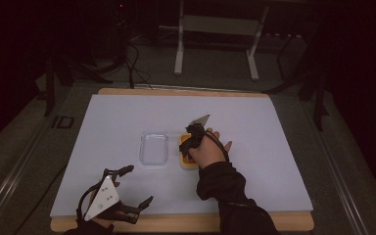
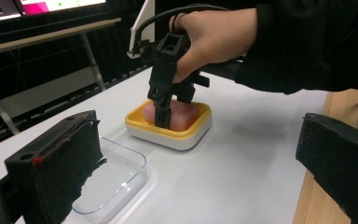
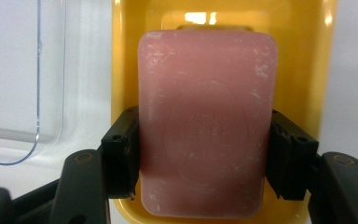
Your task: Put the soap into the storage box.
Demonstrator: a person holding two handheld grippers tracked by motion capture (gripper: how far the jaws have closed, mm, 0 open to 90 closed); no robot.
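High view, reading from the left: the left gripper (image 1: 136, 190) lay low at the near-left of the table (image 1: 107, 117), jaws spread and empty. To its right sat a clear plastic tray (image 1: 154, 148), and just beside that the yellow soap dish (image 1: 183, 142). The right gripper (image 1: 190, 147) pointed steeply down into the dish, the hand (image 1: 209, 151) wrapped over its top with the forearm coming in from below. In the right gripper view its jaws pinched the pink soap bar (image 3: 207, 121) across its width, near the bar's close end, while the bar lay flat in the dish. The risk, as I judged it: gripped off-centre, the smooth bar could pivot or slide out on a lift, or the light dish could be dragged along.
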